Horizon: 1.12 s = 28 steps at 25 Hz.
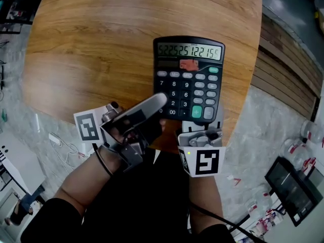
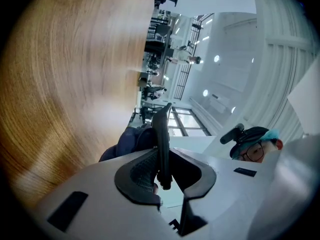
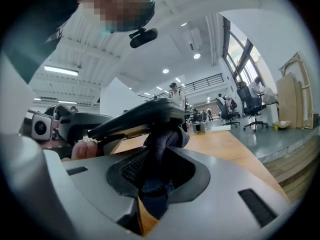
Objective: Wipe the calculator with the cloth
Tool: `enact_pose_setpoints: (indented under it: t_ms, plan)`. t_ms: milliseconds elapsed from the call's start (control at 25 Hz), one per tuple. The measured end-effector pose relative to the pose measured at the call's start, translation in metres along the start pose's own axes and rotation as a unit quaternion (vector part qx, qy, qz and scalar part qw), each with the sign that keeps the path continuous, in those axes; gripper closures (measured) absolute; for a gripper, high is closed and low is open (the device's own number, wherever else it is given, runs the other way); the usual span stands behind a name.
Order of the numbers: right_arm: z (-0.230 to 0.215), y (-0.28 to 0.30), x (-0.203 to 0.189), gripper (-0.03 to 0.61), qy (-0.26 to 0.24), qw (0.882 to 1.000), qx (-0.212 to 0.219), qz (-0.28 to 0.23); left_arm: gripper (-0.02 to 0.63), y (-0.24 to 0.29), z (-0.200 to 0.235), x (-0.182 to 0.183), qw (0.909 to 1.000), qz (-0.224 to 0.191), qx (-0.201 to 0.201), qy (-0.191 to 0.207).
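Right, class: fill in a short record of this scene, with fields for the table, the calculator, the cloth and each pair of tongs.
Table: round, wooden top
Calculator: black, digits showing on its display, over the table's near edge
Left tongs: shut on the calculator's edge
Right tongs: shut on the cloth
Cloth: dark blue, bunched, up against the calculator

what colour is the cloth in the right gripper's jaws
Dark navy blue cloth, clearest in the right gripper view.

Round table (image 1: 91,44) of warm brown wood grain, on pale speckled floor (image 1: 273,130).
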State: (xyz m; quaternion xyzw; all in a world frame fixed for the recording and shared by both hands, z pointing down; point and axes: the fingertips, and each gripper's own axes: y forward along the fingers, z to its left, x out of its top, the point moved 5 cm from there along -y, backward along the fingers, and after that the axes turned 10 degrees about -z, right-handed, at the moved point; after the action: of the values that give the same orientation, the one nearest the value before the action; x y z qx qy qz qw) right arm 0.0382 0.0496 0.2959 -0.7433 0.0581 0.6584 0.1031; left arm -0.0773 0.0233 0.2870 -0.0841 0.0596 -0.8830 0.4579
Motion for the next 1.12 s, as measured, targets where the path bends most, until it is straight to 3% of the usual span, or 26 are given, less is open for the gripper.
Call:
enact_pose_setpoints:
  t_ms: [280, 480, 840, 1120]
  plan:
    - [0.041, -0.013, -0.002, 0.494, 0.021, 0.998, 0.056, 0.019, 0.543, -0.001, -0.001, 0.001, 0.9999, 0.003, 0.007, 0.014]
    - [0.037, -0.027, 0.001, 0.494, 0.017, 0.998, 0.054, 0.037, 0.543, 0.000, -0.001, 0.002, 0.9991, 0.012, 0.022, 0.035]
    - [-0.030, -0.060, 0.020, 0.494, -0.012, 0.999, -0.047, 0.024, 0.543, -0.001, -0.002, 0.003, 0.9977, 0.015, 0.031, 0.059]
    - [-0.082, -0.074, 0.029, 0.494, -0.007, 0.988, -0.146, 0.051, 0.543, -0.008, 0.013, 0.003, 0.9942, 0.015, 0.066, 0.084]
